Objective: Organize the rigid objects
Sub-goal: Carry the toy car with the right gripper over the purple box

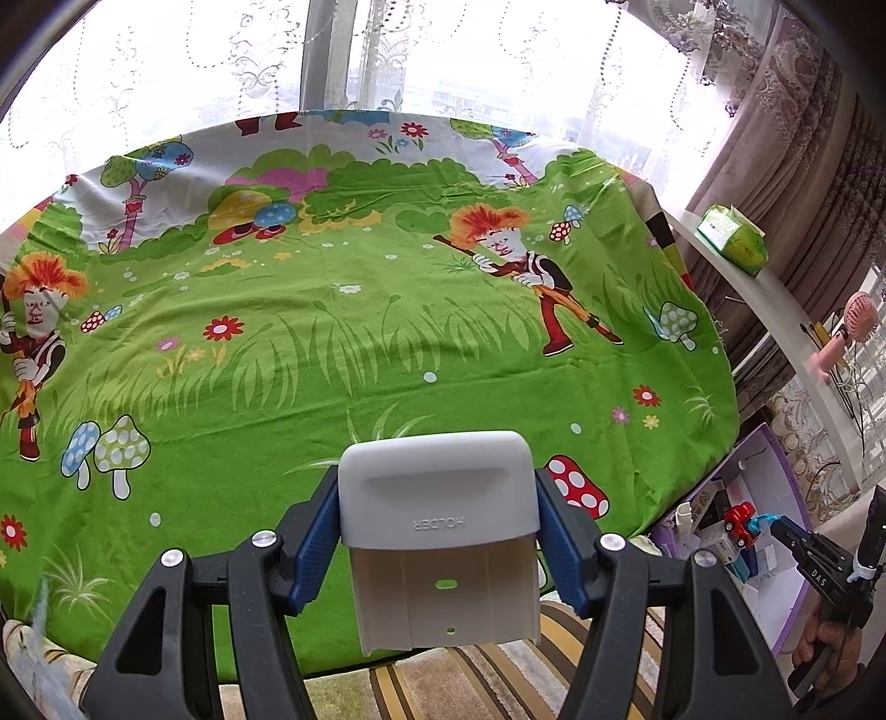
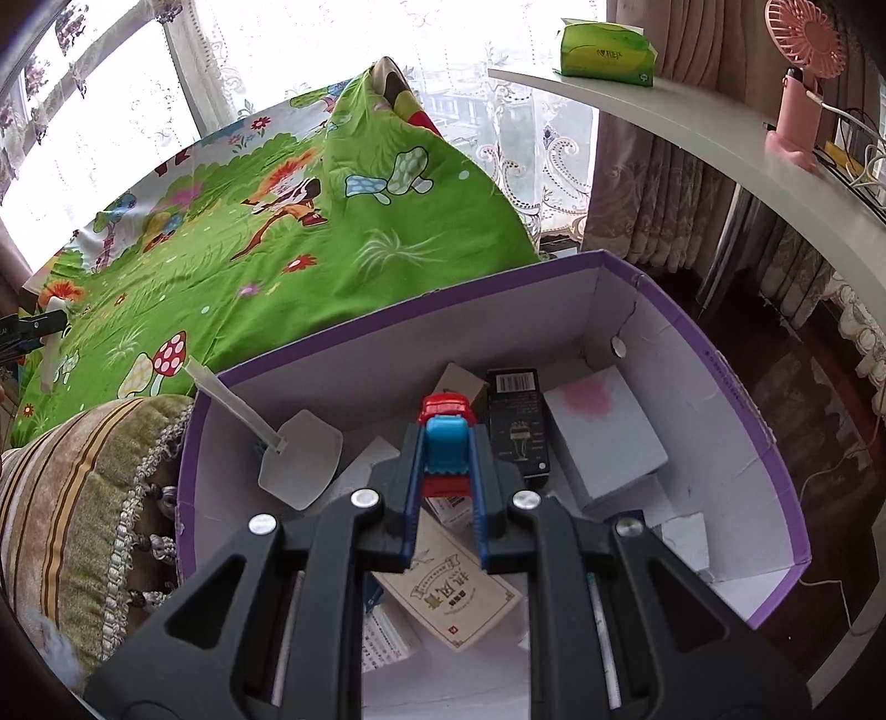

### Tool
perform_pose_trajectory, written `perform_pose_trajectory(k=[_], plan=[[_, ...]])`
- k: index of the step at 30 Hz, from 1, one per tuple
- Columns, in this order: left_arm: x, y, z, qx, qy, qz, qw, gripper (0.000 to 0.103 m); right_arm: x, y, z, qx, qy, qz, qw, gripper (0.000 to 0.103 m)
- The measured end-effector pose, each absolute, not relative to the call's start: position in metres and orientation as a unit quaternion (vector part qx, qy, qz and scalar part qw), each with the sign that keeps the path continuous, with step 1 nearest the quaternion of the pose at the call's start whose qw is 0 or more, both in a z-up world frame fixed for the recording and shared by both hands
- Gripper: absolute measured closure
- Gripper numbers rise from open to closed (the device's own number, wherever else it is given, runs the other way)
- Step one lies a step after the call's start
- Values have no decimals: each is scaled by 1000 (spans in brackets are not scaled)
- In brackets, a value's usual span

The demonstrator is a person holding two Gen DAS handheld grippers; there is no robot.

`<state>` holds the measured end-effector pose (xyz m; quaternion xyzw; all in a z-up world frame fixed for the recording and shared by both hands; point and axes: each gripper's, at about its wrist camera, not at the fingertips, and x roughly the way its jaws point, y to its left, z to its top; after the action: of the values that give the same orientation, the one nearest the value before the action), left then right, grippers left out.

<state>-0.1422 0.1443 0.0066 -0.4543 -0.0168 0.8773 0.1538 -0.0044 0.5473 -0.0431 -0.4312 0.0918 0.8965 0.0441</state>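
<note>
two views from hand-held grippers beside a table under a bright green cartoon cloth [image 1: 332,332] printed with mushrooms and flowers. the left gripper [image 1: 437,531] is clamped on a pale grey plastic holder [image 1: 437,498], its blue pads pressing both sides; the holder stands upright between the fingers, over the near edge of the cloth, with a striped cushion [image 1: 498,681] below. the right gripper [image 2: 446,459] is closed tight on a small toy truck [image 2: 446,432] with a red cab and a blue part nearest the camera, held above the open purple box [image 2: 720,360], which sits just right of the table. inside the box lie a white cardboard box with a pink smudge [image 2: 603,432], a black carton with a barcode [image 2: 518,421], a beige printed card box [image 2: 448,587], and a white scoop [image 2: 302,459] whose handle leans on the left wall; other small packages below are too jumbled to name. a white shelf [image 2: 692,133] at far right carries a green tissue pack [image 2: 606,52] and a pink desk fan [image 2: 797,72]. lace curtains cover the far window.
</note>
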Motion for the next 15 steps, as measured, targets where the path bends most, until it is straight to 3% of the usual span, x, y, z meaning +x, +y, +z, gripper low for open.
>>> perform_pose_trajectory(k=[15], plan=[[-143,143,4,-455,-20,877,154,38,1,543,-48,-452,73,888,43,84]])
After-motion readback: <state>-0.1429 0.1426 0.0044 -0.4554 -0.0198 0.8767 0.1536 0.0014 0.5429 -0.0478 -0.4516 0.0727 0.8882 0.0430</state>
